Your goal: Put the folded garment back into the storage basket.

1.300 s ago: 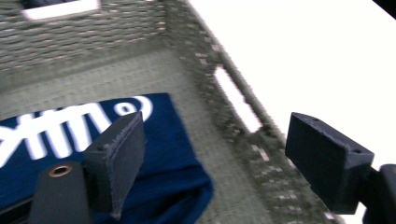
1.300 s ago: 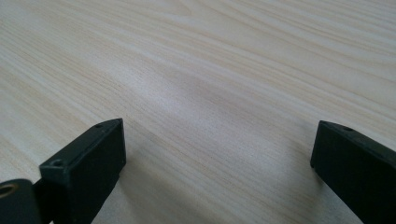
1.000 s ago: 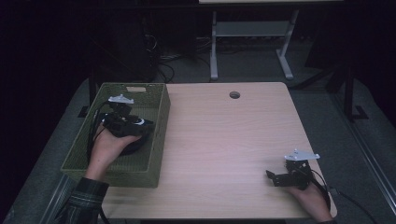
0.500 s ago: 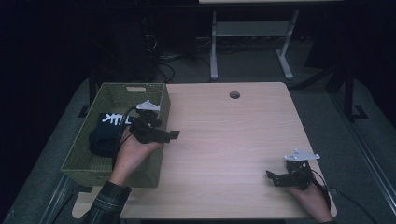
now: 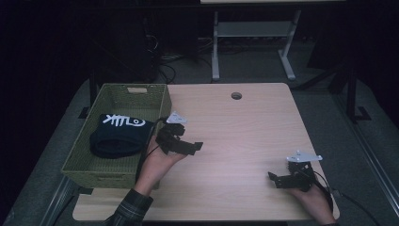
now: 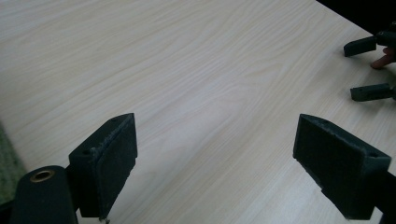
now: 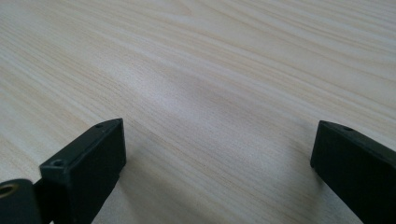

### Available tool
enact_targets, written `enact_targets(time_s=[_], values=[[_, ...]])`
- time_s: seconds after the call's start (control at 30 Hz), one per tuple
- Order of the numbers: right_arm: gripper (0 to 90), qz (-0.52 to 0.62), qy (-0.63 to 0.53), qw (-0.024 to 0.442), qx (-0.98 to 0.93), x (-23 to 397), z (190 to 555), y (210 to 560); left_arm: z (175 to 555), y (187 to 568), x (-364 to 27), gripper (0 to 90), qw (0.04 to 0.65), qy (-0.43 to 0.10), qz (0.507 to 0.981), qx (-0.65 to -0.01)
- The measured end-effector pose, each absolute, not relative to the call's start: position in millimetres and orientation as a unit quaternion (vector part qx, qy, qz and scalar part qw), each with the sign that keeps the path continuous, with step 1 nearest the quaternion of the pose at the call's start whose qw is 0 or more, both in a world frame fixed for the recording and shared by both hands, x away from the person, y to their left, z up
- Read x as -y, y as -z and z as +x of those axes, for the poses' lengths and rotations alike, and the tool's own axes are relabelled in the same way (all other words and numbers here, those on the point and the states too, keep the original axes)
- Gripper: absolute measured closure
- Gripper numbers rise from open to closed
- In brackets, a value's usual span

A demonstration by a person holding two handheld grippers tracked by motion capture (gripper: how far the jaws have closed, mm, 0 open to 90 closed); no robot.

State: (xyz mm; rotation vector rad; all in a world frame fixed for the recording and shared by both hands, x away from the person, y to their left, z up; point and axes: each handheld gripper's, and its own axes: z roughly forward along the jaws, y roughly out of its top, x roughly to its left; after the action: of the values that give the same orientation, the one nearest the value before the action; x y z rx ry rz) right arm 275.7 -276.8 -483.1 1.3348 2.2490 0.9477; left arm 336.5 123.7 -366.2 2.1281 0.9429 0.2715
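A dark folded garment (image 5: 117, 135) with a white fish-bone print lies in the green woven basket (image 5: 87, 167) at the table's left. My left gripper (image 5: 196, 146) hovers over the table just right of the basket, open and empty; in the left gripper view its jaws stand wide apart (image 6: 217, 163) over bare wood. My right gripper (image 5: 272, 178) rests near the front right corner, open with nothing between its jaws (image 7: 219, 163). The right gripper's jaws also show far off in the left gripper view (image 6: 366, 69).
The light wooden table (image 5: 235, 141) has a round cable hole (image 5: 236, 95) near its far edge. A white desk frame (image 5: 254, 33) and cables stand on the dark floor behind. The basket's right wall lies close to my left hand.
My left gripper has come out of the basket and moved right over the table, leaving the dark garment lying in the basket. The right gripper has not moved.
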Motion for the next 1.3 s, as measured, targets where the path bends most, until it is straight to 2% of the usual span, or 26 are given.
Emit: enact_targets(time_s=[0.37,0.83,1.3], values=[[2.9,0.47,-0.336,0.18,-0.796,277.0,275.9,483.2,325.7,403.1,-97.4,13.5,0.381,-0.106,0.85,-0.347],[2.9,0.47,-0.335,0.18,-0.796,277.0,276.0,483.2,322.9,454.7,-84.4,13.4,0.37,-0.117,0.859,-0.335],[2.9,0.471,-0.336,0.18,-0.795,276.8,275.9,483.2,324.5,477.1,-86.4,12.8,0.369,-0.131,0.856,-0.337]])
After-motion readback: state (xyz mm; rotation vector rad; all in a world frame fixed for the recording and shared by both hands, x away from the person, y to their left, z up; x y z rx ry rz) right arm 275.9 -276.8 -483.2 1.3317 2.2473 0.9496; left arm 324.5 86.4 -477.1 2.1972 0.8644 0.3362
